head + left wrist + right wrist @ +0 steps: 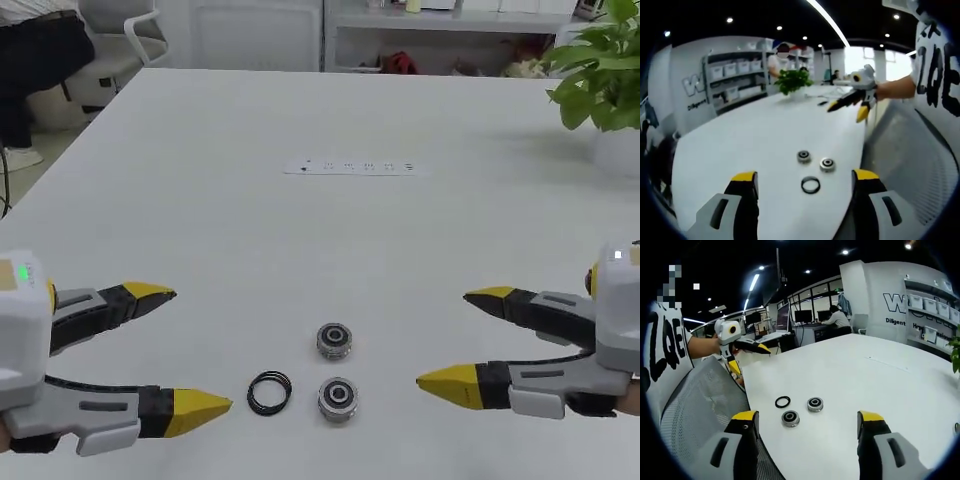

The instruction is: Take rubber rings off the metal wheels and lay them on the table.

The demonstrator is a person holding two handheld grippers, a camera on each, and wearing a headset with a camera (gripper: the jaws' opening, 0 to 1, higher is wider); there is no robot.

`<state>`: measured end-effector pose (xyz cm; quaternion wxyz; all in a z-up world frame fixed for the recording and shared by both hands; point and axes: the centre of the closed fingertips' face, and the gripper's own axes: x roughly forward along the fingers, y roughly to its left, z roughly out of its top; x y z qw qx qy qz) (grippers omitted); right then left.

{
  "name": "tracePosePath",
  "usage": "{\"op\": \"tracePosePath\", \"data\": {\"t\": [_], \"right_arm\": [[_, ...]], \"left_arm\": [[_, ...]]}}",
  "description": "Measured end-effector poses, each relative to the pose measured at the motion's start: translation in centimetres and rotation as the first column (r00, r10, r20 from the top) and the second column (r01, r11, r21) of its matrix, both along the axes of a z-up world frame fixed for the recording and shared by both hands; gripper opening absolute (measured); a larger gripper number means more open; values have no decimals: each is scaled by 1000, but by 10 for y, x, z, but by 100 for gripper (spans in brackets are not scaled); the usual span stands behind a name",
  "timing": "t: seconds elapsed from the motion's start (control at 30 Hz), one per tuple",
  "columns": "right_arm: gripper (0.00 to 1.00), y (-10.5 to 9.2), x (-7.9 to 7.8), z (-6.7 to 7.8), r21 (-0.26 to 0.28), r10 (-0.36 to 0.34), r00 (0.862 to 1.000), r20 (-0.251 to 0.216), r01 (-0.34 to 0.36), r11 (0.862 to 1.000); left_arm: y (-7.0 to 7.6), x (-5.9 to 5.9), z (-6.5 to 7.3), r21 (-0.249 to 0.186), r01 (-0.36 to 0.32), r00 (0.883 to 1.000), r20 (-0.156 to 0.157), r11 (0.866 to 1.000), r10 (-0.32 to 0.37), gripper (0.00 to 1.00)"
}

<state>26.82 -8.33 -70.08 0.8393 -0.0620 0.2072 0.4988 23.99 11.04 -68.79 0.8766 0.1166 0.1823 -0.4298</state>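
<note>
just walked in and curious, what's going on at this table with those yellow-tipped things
A person holds a two-jaw gripper in each hand over a white table. The left gripper and right gripper are both open and empty, either side of two small round metal wheels. Thin black rubber rings already lie on the table beside the nearer wheel.

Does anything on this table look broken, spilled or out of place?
Nothing stands out. The far metal wheel and the near metal wheel sit apart on the table, and the black rubber rings lie flat beside the near one. The left gripper and right gripper hover open, touching nothing.
</note>
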Motion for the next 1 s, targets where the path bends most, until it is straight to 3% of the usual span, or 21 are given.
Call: {"op": "tracePosePath", "data": {"t": [0.47,1.0], "right_arm": [[79,-23,-10,-13,15,-65,997,-36,65,998],[79,-29,-13,-7,17,-92,996,-16,93,996]], "left_arm": [[2,-5,1,-25,-31,999,-15,999,31,77],[3,-12,1,-22,-39,999,-12,999,39,77]]}}
